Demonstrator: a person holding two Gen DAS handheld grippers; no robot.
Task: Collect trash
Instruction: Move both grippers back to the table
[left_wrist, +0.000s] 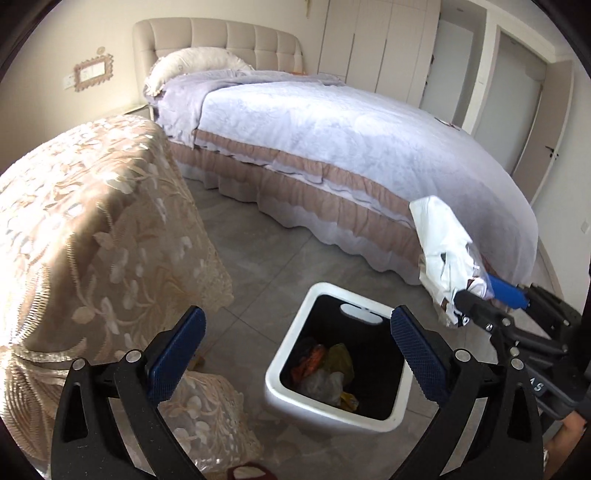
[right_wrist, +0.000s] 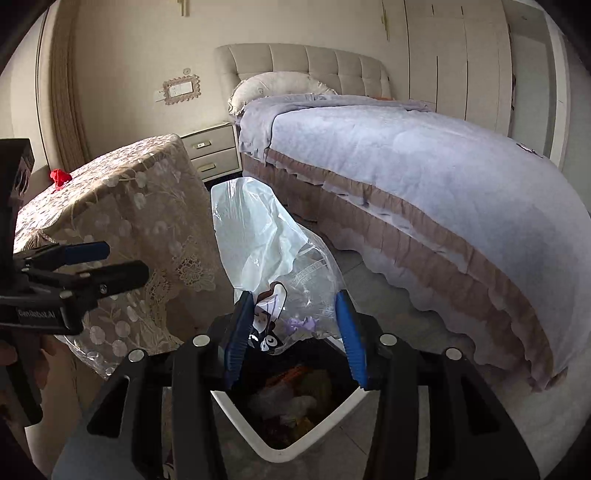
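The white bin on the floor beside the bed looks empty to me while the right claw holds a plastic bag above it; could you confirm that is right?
Not quite: the white bin is not empty. The left wrist view shows orange, yellow and clear wrappers already lying inside it. The rest stands: the bin sits on the floor beside the bed, and the right claw holds a plastic bag above it.

Place: home bedroom
Bed (left_wrist: 332, 147): padded headboard (left_wrist: 221, 40), pillow (left_wrist: 195, 64), lilac cover
Storage: nightstand (right_wrist: 212, 151), wardrobe (left_wrist: 380, 40)
Other: lace-covered table (left_wrist: 92, 206), bin (left_wrist: 332, 402) on tiled floor (left_wrist: 258, 251)
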